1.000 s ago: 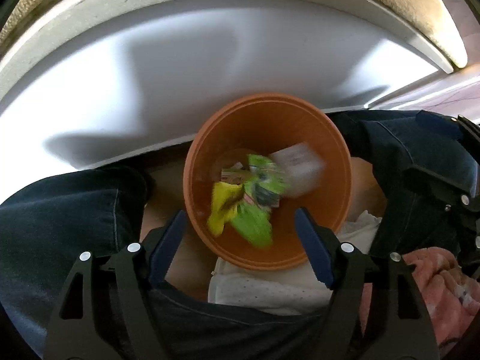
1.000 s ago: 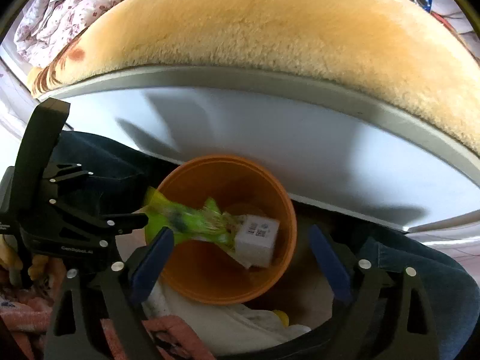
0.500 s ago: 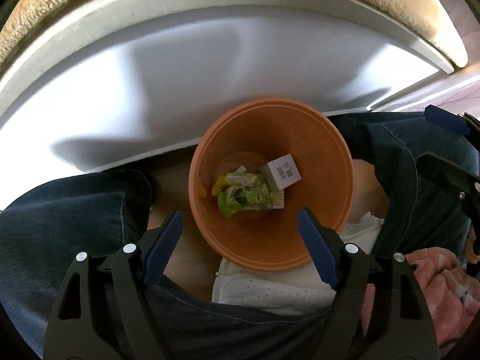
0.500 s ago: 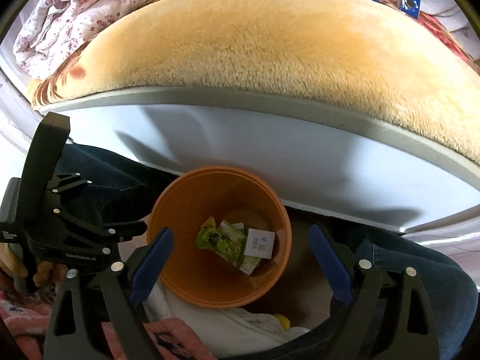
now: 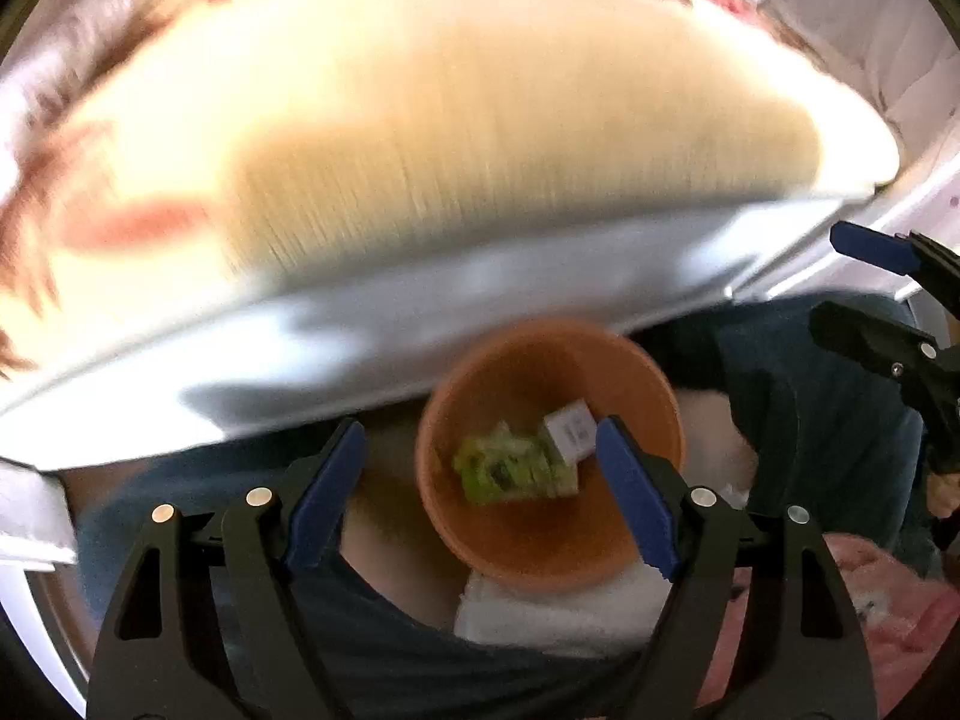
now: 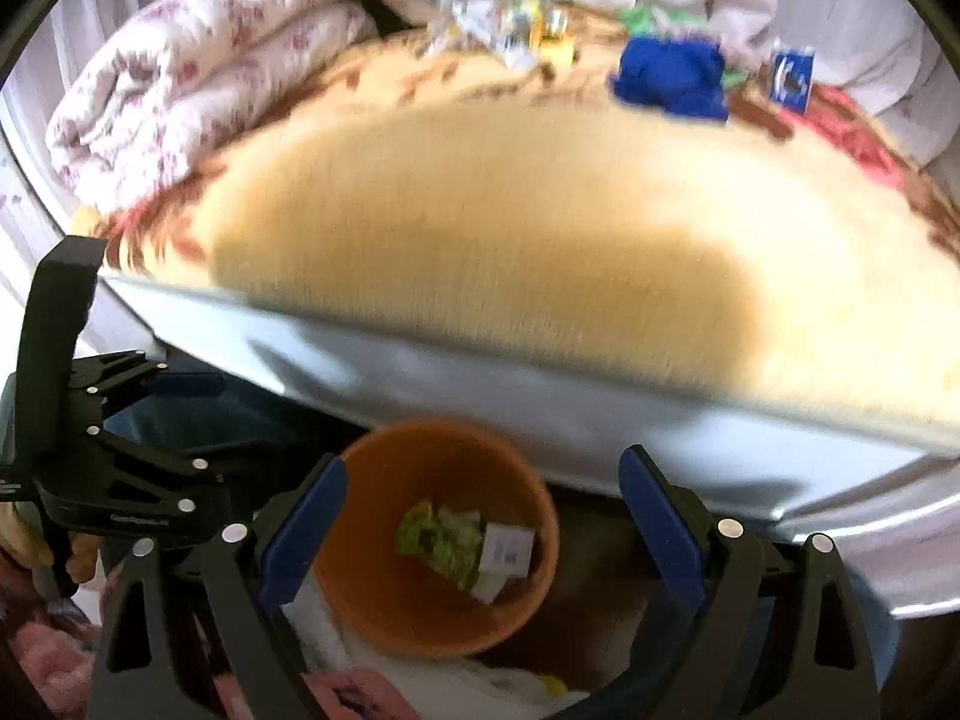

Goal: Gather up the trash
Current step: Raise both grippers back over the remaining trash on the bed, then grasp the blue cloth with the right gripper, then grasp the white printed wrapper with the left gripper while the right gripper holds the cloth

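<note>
An orange bin (image 5: 480,396) stands on the floor between the person's legs, also in the right wrist view (image 6: 384,468). Inside lie a green wrapper (image 5: 510,468) and a small white box (image 5: 571,427); both show in the right wrist view, wrapper (image 6: 441,537) and box (image 6: 507,549). My left gripper (image 5: 480,480) is open and empty above the bin. My right gripper (image 6: 480,516) is open and empty above it too. More trash (image 6: 510,30) lies at the far side of the bed.
A bed with a tan fleece blanket (image 6: 510,228) and a grey frame edge (image 6: 540,420) fills the upper view. A folded floral quilt (image 6: 180,72) lies at its left, a blue cloth (image 6: 672,78) and a blue packet (image 6: 792,75) at the far right.
The wrapper and box dropped into the bin and settled. Both grippers have since lifted and tilted up, so the bed top has come into view; the frames are motion-blurred.
</note>
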Demonstrator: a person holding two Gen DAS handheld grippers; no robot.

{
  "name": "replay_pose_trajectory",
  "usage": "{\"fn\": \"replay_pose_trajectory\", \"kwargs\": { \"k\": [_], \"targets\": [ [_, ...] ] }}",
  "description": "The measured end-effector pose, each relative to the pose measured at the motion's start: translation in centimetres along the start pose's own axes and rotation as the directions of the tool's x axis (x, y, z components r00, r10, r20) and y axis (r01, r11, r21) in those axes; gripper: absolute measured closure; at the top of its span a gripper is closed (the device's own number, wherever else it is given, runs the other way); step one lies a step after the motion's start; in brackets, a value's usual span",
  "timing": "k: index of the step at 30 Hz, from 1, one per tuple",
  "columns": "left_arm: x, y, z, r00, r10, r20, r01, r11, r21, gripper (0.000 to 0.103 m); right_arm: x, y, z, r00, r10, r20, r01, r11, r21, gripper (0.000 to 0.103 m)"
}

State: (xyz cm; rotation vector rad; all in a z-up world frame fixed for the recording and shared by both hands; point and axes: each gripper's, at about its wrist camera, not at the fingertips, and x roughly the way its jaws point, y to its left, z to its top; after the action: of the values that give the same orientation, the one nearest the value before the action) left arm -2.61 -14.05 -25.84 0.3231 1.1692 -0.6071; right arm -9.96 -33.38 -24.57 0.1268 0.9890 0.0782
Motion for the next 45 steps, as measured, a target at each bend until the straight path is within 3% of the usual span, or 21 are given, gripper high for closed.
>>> {"fn": "replay_pose_trajectory", "kwargs": {
  "k": [2,9,18,23,29,34,38,39,42,45],
  "targets": [
    [-1.4,0.1,1.1,0.998,0.025,0.049,-0.026,1.0,0.008,0.019,-1.0,-0.4,1.2,0.999,-0.007,0.043,0.007,1.0,0.004,0.012],
    [-5.5,0.6,5.6,0.973,0.097,0.211,-0.097,0.995,-0.011,0.015,-2.7,-3.2,6.1,0.98,-0.076,0.182,0.07,0.997,0.039,0.011],
    [-7.4,0.6,10.8,0.951,0.107,0.291,-0.108,0.994,-0.013,0.014,-2.3,-6.5,13.7,0.944,-0.168,0.283,0.153,0.985,0.076,0.008],
    [-6.6,0.6,13.4,0.95,0.107,0.292,-0.11,0.994,-0.006,0.014,0.2,-8.6,17.7,0.935,-0.216,0.28,0.198,0.976,0.093,0.007],
    [-5.1,1.5,16.6,0.951,0.101,0.291,-0.096,0.995,-0.029,0.014,4.9,-12.2,22.3,0.948,-0.237,0.212,0.209,0.967,0.145,0.007],
    [-3.3,2.4,19.0,0.955,0.101,0.278,-0.09,0.995,-0.054,0.014,8.8,-14.9,24.8,0.969,-0.202,0.143,0.165,0.958,0.235,0.007],
    [-2.3,2.9,20.1,0.959,0.093,0.269,-0.077,0.995,-0.069,0.014,11.4,-16.7,26.1,0.985,-0.129,0.11,0.089,0.945,0.313,0.007],
    [-2.0,3.0,20.3,0.959,0.095,0.266,-0.079,0.994,-0.072,0.014,11.8,-16.8,26.2,0.987,-0.127,0.103,0.088,0.944,0.317,0.009],
    [-1.6,3.3,21.0,0.959,0.093,0.267,-0.073,0.994,-0.085,0.014,12.8,-16.2,26.7,0.992,-0.084,0.094,0.053,0.955,0.292,0.032],
    [-1.4,3.8,21.7,0.957,0.089,0.277,-0.062,0.992,-0.106,0.014,12.4,-15.0,26.7,0.987,-0.115,0.113,0.083,0.965,0.25,0.037]
  ]
}}
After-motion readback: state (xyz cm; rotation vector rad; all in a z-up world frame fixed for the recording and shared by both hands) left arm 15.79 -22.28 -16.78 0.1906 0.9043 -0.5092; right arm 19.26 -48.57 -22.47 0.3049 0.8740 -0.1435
